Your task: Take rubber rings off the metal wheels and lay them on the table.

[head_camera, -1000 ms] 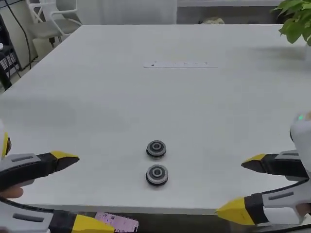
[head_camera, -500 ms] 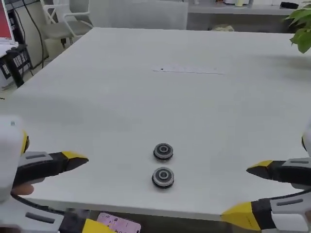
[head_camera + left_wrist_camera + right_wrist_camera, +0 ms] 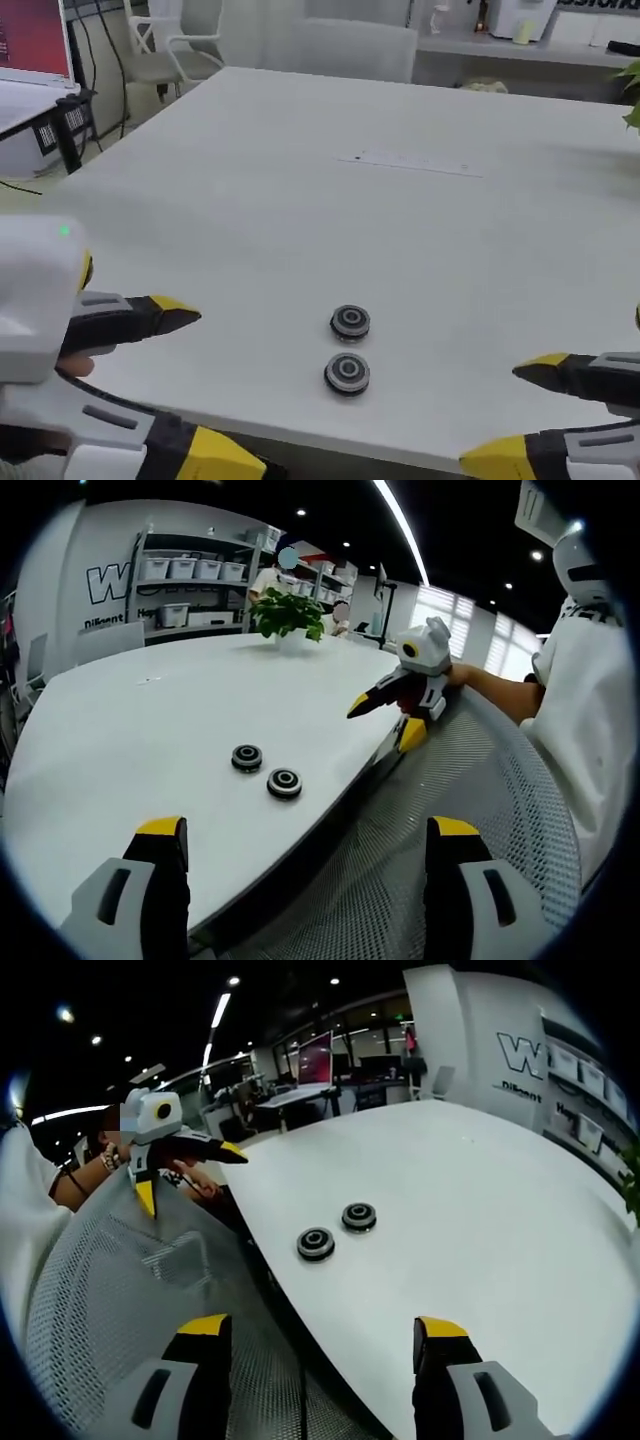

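Two claws hover at the near edge, both spread wide and holding nothing: left gripper [image 3: 225,390] and right gripper [image 3: 490,416], yellow-tipped, flank the work. My guess is one pins and one peels. Between them on the white table [image 3: 300,200] lie two small metal wheels, flat, within easy reach: near wheel [image 3: 347,373] just beside far wheel [image 3: 350,322], apart, dark rubber rings apparently still on. Further back lies a thin pale strip [image 3: 415,163].
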### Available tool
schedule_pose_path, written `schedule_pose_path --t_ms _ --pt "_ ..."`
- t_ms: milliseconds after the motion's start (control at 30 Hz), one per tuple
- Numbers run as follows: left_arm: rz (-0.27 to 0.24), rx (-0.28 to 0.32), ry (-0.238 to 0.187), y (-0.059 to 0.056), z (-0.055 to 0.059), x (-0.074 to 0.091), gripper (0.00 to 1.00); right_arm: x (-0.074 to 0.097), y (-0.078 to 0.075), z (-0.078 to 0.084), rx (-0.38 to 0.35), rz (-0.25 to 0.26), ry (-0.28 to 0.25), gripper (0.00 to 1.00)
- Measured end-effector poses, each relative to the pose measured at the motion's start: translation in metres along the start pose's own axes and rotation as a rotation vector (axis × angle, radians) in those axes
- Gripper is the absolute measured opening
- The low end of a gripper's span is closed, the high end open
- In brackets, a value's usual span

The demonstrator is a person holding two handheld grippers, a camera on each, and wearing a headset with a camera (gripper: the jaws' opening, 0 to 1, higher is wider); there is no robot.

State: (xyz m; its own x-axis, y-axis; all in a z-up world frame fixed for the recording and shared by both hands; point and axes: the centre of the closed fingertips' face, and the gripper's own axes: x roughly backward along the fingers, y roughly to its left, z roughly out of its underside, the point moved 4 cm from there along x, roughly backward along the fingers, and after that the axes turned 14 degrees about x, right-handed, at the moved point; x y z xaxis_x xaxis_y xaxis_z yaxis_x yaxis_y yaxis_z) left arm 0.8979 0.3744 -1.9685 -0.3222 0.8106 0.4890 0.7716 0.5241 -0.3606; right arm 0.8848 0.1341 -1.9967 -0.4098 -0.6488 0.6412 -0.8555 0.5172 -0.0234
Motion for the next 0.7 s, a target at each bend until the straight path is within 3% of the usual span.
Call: schedule_pose_path --t_ms 700 --pt "0.012 -0.015 0.027 -0.0022 0.0019 -0.0026 0.94 0.0026 -0.0057 -0.0028 -0.034 0.010 -0.055 0.72"
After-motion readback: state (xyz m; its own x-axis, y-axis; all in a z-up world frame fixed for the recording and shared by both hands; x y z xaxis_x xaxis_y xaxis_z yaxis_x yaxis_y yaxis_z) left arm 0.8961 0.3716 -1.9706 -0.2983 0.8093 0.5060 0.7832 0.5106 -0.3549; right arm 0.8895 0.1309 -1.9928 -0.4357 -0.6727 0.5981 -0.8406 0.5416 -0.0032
